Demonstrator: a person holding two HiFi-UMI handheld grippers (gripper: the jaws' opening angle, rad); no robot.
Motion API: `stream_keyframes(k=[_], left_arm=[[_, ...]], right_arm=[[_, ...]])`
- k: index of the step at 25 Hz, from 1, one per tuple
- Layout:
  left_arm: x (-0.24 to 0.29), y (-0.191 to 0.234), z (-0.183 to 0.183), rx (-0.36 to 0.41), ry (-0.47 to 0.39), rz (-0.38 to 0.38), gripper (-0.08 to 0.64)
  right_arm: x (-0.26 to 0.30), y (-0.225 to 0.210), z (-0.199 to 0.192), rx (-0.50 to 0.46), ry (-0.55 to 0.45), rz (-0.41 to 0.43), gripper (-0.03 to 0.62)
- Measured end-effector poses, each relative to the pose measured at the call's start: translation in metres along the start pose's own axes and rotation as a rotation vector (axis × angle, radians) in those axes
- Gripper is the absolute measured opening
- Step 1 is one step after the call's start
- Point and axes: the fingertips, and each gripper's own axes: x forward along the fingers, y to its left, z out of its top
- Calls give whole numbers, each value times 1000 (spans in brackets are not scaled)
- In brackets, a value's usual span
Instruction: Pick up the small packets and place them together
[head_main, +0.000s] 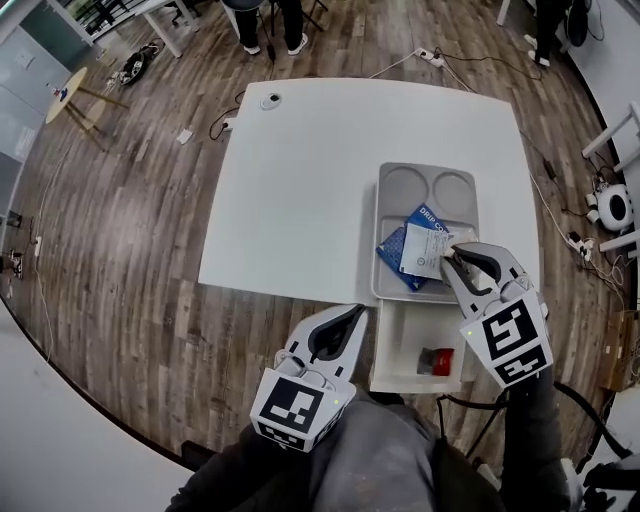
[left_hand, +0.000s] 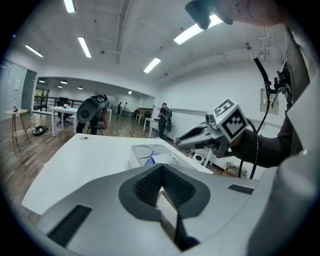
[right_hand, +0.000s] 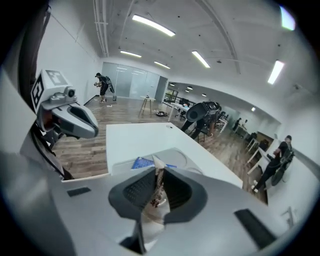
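Note:
A grey compartment tray (head_main: 392, 200) lies on the right side of the white table (head_main: 300, 180). In its large compartment a blue drip-coffee packet (head_main: 393, 249) lies under a small white packet (head_main: 424, 250). My right gripper (head_main: 452, 262) is over the tray's near right corner, shut on the white packet's edge. In the right gripper view the packet (right_hand: 155, 199) stands edge-on between the pads (right_hand: 134, 189). My left gripper (head_main: 347, 318) hovers off the table's near edge, shut and with nothing in it (left_hand: 161, 184).
A white open box (head_main: 415, 345) sits below the table's near edge with a red thing (head_main: 437, 361) inside. A small round object (head_main: 271, 100) lies at the table's far side. Cables run over the wooden floor, and people stand in the room beyond.

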Motion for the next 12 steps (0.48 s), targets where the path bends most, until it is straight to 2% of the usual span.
stream_keyframes(k=[6, 7, 9, 12], left_arm=[[-10, 42, -9, -42, 11, 62, -2], [-12, 48, -11, -50, 13, 70, -2], [-14, 58, -15, -61, 18, 82, -2], [-15, 63, -19, -68, 20, 85, -2]], right_arm=[[54, -9, 0, 12, 73, 30, 51], [61, -7, -2, 17, 88, 46, 59], [69, -1, -3, 38, 98, 86, 122], [73, 5, 2, 45, 81, 119, 133]])
